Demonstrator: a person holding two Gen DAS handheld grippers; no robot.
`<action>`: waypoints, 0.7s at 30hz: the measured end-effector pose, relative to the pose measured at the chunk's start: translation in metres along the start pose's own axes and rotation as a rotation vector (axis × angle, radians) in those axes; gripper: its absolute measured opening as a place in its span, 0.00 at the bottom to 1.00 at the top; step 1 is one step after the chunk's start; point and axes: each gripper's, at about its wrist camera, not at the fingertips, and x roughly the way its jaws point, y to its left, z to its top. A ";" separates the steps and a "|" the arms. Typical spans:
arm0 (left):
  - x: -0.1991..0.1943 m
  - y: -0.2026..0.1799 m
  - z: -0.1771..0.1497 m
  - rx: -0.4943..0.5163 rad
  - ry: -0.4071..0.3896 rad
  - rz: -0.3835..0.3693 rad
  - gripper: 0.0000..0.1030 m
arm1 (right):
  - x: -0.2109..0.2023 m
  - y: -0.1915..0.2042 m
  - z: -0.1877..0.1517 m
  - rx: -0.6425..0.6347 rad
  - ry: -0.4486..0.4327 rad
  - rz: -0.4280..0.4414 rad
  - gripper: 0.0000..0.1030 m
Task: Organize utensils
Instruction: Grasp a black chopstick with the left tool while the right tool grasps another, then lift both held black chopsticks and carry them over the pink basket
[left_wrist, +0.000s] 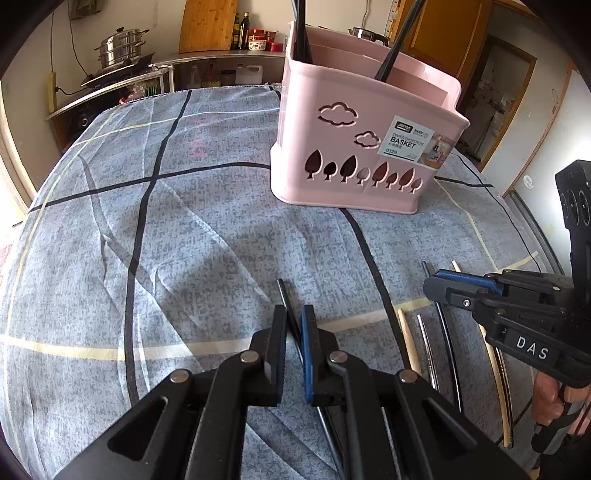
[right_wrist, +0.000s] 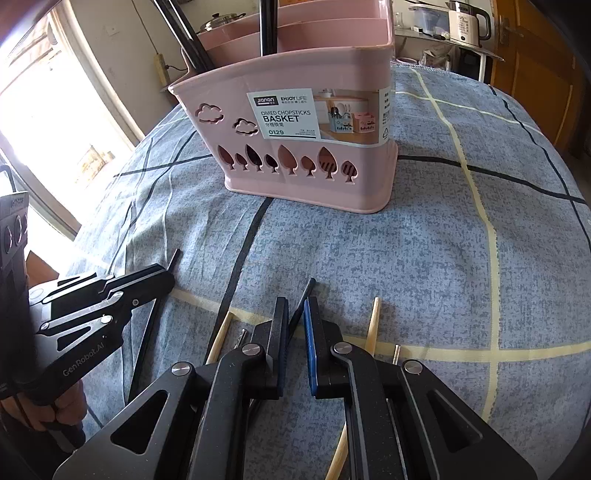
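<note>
My left gripper (left_wrist: 294, 314) is shut on a black chopstick (left_wrist: 282, 291) whose tip pokes out ahead of the pads. In the right wrist view, my right gripper (right_wrist: 297, 306) is shut on another dark chopstick (right_wrist: 308, 288), low over the cloth. The two grippers sit side by side: the right gripper (left_wrist: 430, 286) shows at the right edge and the left gripper (right_wrist: 168, 277) at the left. Several loose chopsticks lie under them, among them a wooden chopstick (right_wrist: 373, 321) and a metal chopstick (left_wrist: 424, 339). Farther back, the pink chopstick basket (left_wrist: 303, 122) (right_wrist: 207, 92) holds upright black chopsticks (left_wrist: 301, 29).
A blue-grey checked cloth (left_wrist: 184, 240) covers the table. Behind it a counter carries a steel pot (left_wrist: 122, 48) and bottles, and a kettle (right_wrist: 467, 22) stands on a shelf. A person's hand (right_wrist: 62, 406) grips the left tool's handle.
</note>
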 end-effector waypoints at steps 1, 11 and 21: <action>0.001 -0.002 0.000 0.006 0.002 0.011 0.08 | 0.000 0.002 0.000 -0.012 0.002 -0.013 0.08; 0.001 -0.010 0.007 0.005 0.006 0.032 0.07 | -0.003 0.006 0.000 -0.004 -0.020 -0.001 0.07; -0.063 -0.014 0.030 0.024 -0.137 -0.025 0.05 | -0.061 0.009 0.012 0.000 -0.179 0.059 0.05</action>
